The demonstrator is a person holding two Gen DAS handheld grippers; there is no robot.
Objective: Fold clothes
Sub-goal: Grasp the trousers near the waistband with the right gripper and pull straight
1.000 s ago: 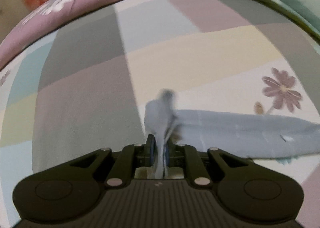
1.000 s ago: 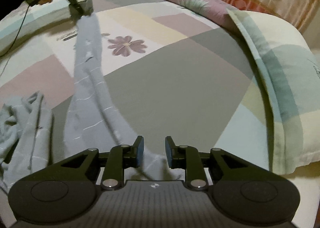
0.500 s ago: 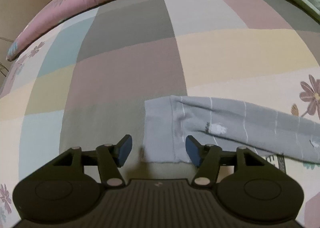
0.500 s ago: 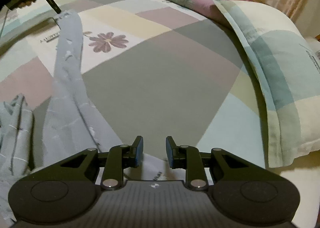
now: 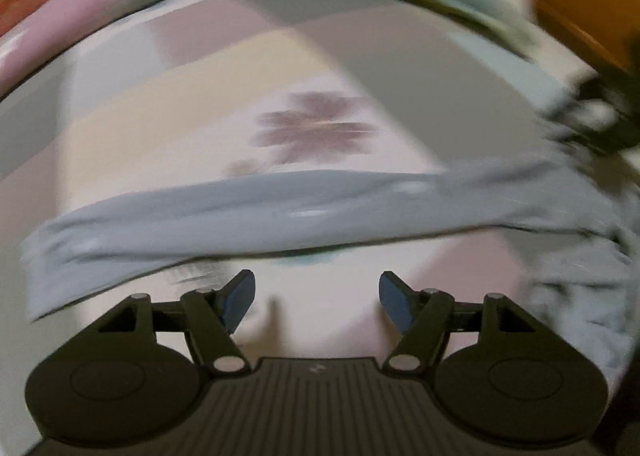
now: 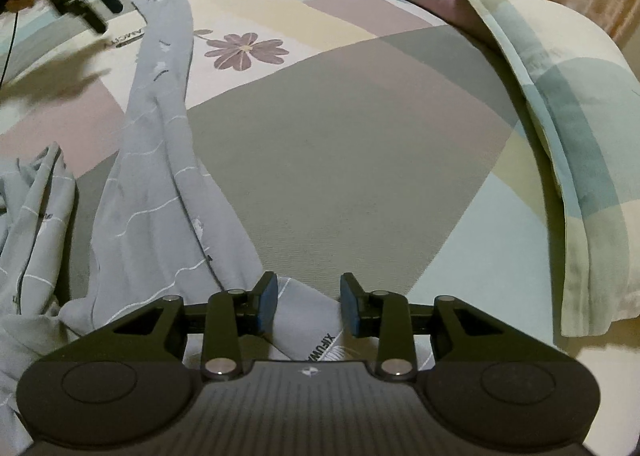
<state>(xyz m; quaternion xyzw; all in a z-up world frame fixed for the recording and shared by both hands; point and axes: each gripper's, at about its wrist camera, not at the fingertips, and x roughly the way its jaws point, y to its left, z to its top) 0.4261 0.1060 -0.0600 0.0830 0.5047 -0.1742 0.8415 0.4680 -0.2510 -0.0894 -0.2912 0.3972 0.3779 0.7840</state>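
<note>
Grey pyjama trousers lie stretched lengthwise on the patchwork bedspread, one leg laid out long, neither claw holding them.

The left gripper gapes wide above the leg, its view smeared by motion; the right gripper stands moderately apart over the waistband end, empty; a good fold, I judge, wants the leg flat and edges matched before any lift; a second crumpled grey garment crowds the near left; the pillow bounds the right.

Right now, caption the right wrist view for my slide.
Open right gripper over grey garment laid along patchwork bedspread; left gripper open beyond.
</note>
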